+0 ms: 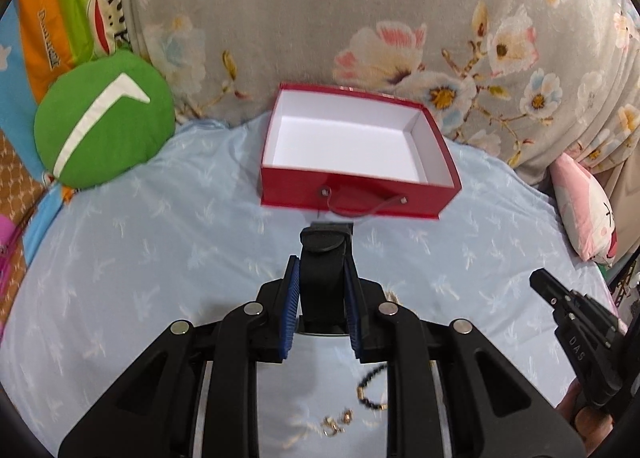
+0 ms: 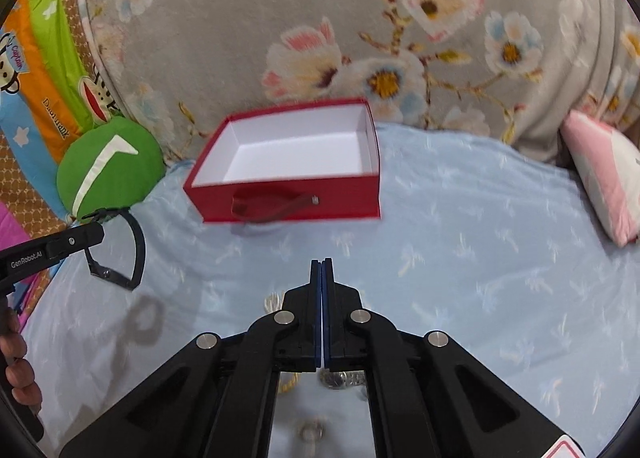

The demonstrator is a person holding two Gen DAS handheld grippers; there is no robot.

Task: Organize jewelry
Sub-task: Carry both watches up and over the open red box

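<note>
1. The left tongs are closed on a black watch strap. From the right wrist view it is a curved black band with a metal clasp, hanging in the air off the tips. It looks light and bendy, so it can swing. I think a pinch on the flat middle of the band is the safest hold.
2. The red box sits on the bed ahead of the strap, and its white inside has nothing in it. The strap is up in the air on the near side of the box, just short of its front wall with the cord handle.
3. More jewelry lies on the bed, well on the near side of the box, under the tongs: a black bead string and small gold earrings. These are tiny, light and easy to drop. A silver watch and a gold chain show under the right tongs. The watch will be heavier and slippery.
4. The right tongs are shut tight, pads together. I see nothing between them.
5. The light blue bed sheet is soft, so small bits can sink in.
6. A green round cushion is left of the box.
</note>
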